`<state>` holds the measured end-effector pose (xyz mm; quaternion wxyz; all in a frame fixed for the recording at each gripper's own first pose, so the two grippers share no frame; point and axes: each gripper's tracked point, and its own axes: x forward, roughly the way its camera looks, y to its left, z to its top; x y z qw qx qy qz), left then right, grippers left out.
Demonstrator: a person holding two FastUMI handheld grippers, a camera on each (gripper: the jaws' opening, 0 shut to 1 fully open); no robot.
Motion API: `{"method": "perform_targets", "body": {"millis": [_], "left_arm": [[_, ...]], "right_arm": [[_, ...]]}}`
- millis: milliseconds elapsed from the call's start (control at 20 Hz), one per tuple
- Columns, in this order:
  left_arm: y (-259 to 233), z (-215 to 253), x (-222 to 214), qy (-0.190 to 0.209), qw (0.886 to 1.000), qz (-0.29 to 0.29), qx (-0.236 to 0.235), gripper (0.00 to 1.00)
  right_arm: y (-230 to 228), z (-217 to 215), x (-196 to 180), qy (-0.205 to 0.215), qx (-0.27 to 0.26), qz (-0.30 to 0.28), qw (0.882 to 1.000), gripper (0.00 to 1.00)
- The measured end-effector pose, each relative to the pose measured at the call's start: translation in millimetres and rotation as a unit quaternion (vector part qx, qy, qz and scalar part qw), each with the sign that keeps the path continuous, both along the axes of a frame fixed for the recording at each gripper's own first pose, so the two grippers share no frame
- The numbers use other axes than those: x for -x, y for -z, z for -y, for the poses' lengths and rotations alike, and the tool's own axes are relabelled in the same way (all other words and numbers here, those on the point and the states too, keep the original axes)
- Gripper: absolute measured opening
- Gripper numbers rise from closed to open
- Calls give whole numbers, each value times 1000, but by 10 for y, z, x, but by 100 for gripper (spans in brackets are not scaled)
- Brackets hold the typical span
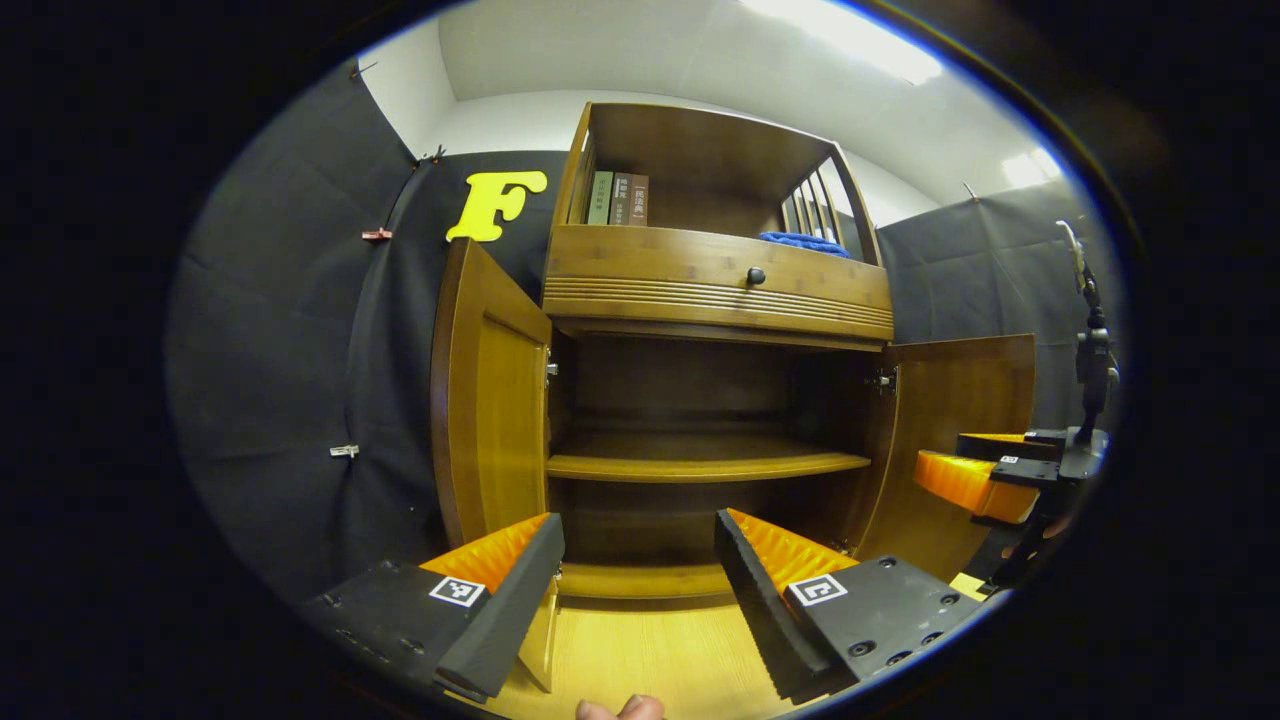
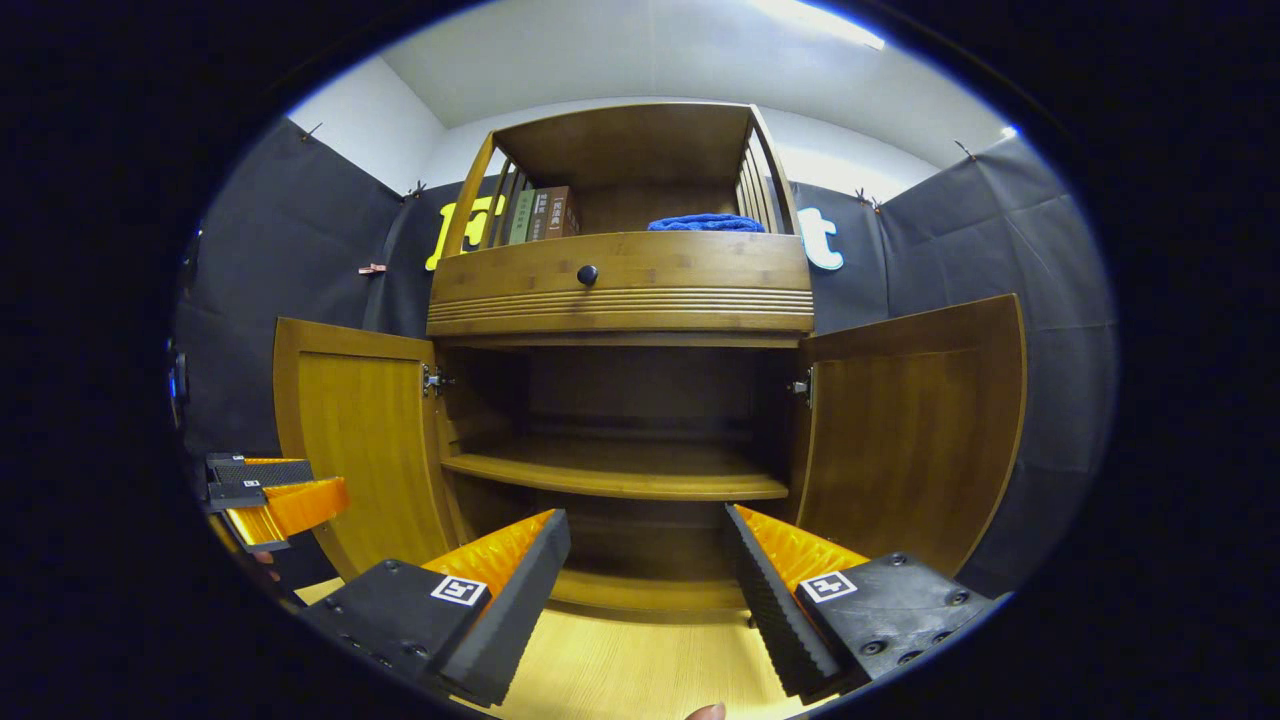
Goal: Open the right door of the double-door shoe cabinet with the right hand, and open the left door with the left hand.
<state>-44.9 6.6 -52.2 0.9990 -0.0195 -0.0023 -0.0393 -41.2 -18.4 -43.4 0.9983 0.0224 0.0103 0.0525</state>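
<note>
While both doors stand swung wide, the scene reads as follows.

Shoe cabinet (image 2: 620, 290): a tall wooden unit against the black cloth wall, standing on a pale wood floor (image 2: 640, 670); its lower compartment is fully exposed, dark inside.

Right door (image 2: 905, 430): swung out to the right on its hinge, inner face turned toward the room, well clear of the opening. In the left gripper view the same door (image 1: 950, 440) sits behind the other claw.

Left door (image 2: 365, 450): swung out to the left, also well clear of the opening; from the left gripper view it (image 1: 490, 410) stands nearly edge-on.

Inner shelf (image 2: 620, 470): one wooden board across the middle of the lower compartment, bare.

Drawer front (image 2: 620, 285): a ribbed wooden band above the doors, with a small dark knob (image 2: 587, 274) near its middle.

Top shelf: open, with slatted sides; several books (image 2: 540, 213) stand upright at its left end, and a blue cloth (image 2: 705, 223) lies folded toward the right.

Left claw (image 1: 640, 590): fingers spread wide apart, nothing between them, held in front of the opening and touching neither door. It (image 2: 265, 500) also appears at the left edge of the right gripper view, just beside the left door.

Right claw (image 2: 645, 590): fingers likewise spread wide, gripping nothing, facing the compartment. From the left gripper view it (image 1: 985, 475) hovers close before the right door; whether it touches the door I cannot tell.
</note>
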Motion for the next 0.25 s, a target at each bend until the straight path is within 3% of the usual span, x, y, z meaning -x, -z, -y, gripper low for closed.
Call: {"method": "perform_targets", "body": {"millis": [250], "left_arm": [[11, 12, 8, 2, 1000, -1, -2, 94]], "right_arm": [[-2, -1, 15, -1, 4, 2, 1000, 97]]}}
